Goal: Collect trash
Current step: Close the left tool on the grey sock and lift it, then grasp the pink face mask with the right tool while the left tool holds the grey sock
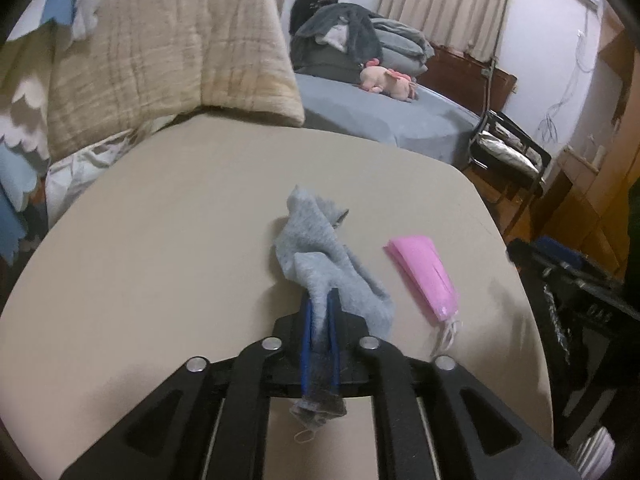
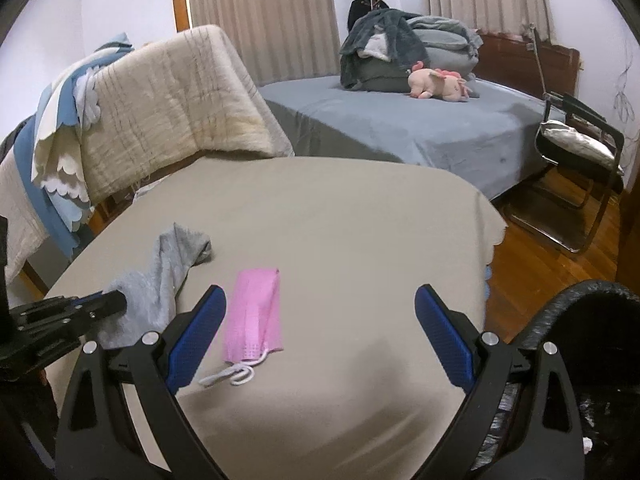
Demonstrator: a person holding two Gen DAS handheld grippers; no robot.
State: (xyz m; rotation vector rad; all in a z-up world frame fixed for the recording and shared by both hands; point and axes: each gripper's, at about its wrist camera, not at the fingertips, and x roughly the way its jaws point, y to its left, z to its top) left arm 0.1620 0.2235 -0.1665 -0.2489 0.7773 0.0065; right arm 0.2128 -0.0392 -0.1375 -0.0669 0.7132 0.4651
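A grey sock (image 1: 320,252) lies crumpled on the beige-covered table (image 1: 160,240). My left gripper (image 1: 320,300) is shut on the sock's near end, with cloth pinched between the blue pads. It also shows at the left of the right wrist view (image 2: 116,300), holding the sock (image 2: 160,280). A folded pink face mask (image 1: 424,276) with white ear loops lies to the sock's right. In the right wrist view the mask (image 2: 254,316) sits just inside my right gripper's left finger. My right gripper (image 2: 320,300) is open and empty above the table.
A black-lined trash bin (image 2: 580,360) stands at the table's right edge. A chair draped with blankets (image 2: 160,112) is behind the table. A bed (image 2: 400,120) with clothes and a pink plush toy, and a black chair (image 2: 580,148), stand beyond.
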